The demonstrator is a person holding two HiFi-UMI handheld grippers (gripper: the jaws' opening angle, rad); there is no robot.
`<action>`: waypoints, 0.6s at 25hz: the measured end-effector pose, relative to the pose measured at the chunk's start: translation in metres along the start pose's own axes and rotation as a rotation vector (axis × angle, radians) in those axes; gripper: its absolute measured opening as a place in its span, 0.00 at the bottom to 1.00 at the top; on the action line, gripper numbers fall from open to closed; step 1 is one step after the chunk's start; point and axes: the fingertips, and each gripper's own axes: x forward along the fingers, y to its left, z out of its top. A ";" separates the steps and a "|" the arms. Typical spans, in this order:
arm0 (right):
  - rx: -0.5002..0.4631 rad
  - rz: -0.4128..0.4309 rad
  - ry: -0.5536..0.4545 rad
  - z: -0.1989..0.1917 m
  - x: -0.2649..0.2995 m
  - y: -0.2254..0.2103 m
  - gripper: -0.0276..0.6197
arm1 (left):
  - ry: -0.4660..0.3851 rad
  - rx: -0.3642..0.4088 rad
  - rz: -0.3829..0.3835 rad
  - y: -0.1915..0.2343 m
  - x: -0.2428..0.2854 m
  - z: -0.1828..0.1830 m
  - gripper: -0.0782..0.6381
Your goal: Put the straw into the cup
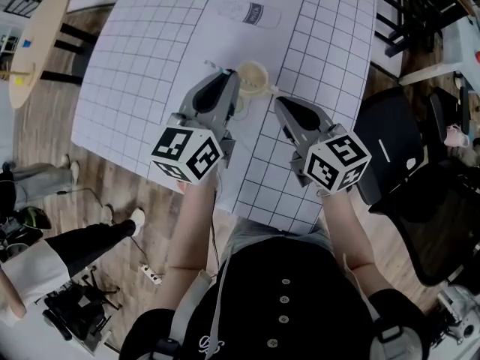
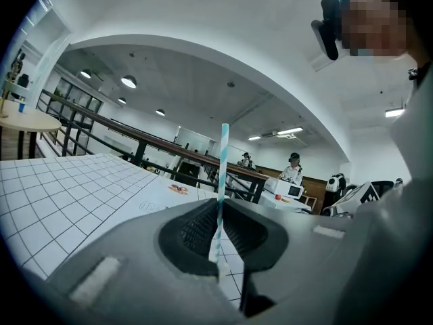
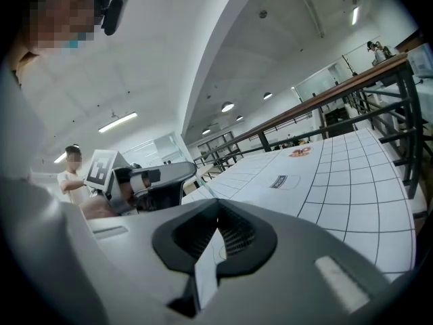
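A blue-and-white striped straw stands upright, pinched between the jaws of my left gripper. In the head view that gripper reaches over the gridded mat, just left of a pale round cup seen from above. My right gripper sits just right of the cup, near its rim. Its jaws are shut on a thin white paper strip that hangs back toward the camera. The left gripper shows in the right gripper view off to the left. The cup is hidden in both gripper views.
The white gridded mat covers the table and carries a printed bottle outline. A black office chair stands close on the right. A round wooden table and a seated person's legs are on the left.
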 end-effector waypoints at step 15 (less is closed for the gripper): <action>0.036 -0.047 0.042 -0.018 0.007 -0.021 0.04 | 0.150 -0.056 0.061 0.023 0.023 -0.060 0.14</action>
